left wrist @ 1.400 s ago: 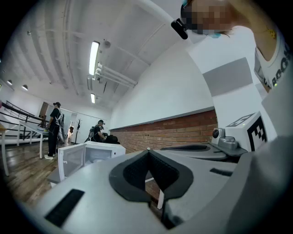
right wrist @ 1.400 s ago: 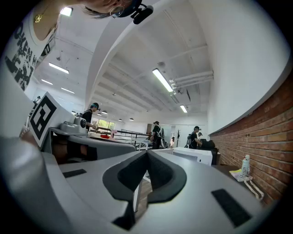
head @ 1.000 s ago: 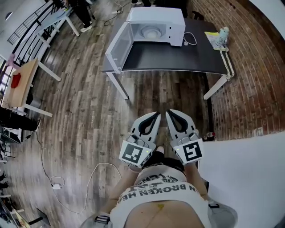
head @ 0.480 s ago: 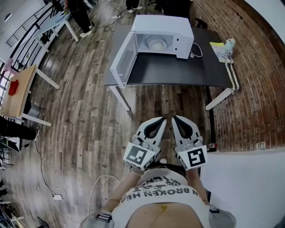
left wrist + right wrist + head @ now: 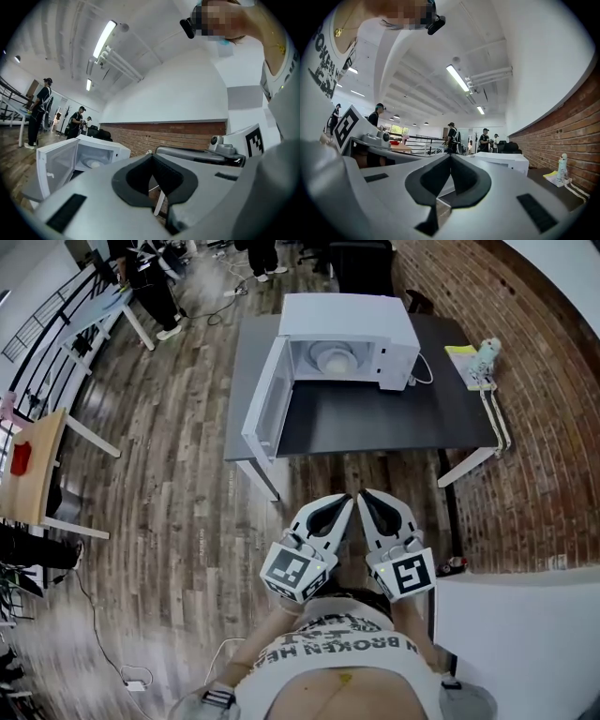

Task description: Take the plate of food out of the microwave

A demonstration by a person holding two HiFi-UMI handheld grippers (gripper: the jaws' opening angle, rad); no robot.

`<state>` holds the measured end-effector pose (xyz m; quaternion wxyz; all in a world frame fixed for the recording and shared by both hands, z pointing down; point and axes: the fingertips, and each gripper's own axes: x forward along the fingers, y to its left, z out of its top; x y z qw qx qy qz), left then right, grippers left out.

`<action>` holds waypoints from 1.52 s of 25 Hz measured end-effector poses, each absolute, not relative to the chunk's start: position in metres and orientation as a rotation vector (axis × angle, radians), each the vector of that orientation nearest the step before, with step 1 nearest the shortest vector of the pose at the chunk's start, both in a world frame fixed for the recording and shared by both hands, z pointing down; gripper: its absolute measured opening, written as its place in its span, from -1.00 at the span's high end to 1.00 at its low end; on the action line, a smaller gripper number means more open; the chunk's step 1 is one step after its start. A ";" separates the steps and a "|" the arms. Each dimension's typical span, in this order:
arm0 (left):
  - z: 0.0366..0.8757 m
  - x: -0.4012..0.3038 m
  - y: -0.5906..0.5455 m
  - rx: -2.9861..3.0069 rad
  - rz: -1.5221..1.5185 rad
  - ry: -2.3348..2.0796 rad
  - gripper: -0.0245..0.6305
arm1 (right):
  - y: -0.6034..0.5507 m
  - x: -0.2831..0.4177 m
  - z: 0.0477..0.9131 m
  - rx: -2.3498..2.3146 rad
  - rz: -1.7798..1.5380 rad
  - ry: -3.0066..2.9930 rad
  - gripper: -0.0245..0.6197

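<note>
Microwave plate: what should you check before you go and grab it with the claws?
1. Microwave door open: ok.
2. Plate in sight inside: ok.
3. What lies on the plate: cannot tell, too small from here.
4. Left claw open for a grab: not ok, it is shut and empty.
5. Right claw open for a grab: not ok, it is shut and empty.
6. Claws near enough to reach in: not ok, both are over the floor, short of the table.
</note>
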<state>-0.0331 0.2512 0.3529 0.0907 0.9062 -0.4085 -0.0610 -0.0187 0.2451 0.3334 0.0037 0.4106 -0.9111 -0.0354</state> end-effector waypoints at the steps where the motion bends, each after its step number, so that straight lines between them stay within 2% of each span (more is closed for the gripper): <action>1: 0.355 -0.038 0.247 2.695 -0.175 -1.212 0.91 | 0.241 -0.024 0.335 1.288 -0.106 -2.856 0.90; 21: 0.368 -0.082 0.169 2.646 -0.141 -1.304 0.91 | 0.157 -0.068 0.354 1.176 -0.060 -2.877 0.90; 38: 0.359 -0.040 -0.016 2.610 -0.087 -1.448 0.91 | -0.032 -0.022 0.340 1.069 -0.072 -2.954 0.90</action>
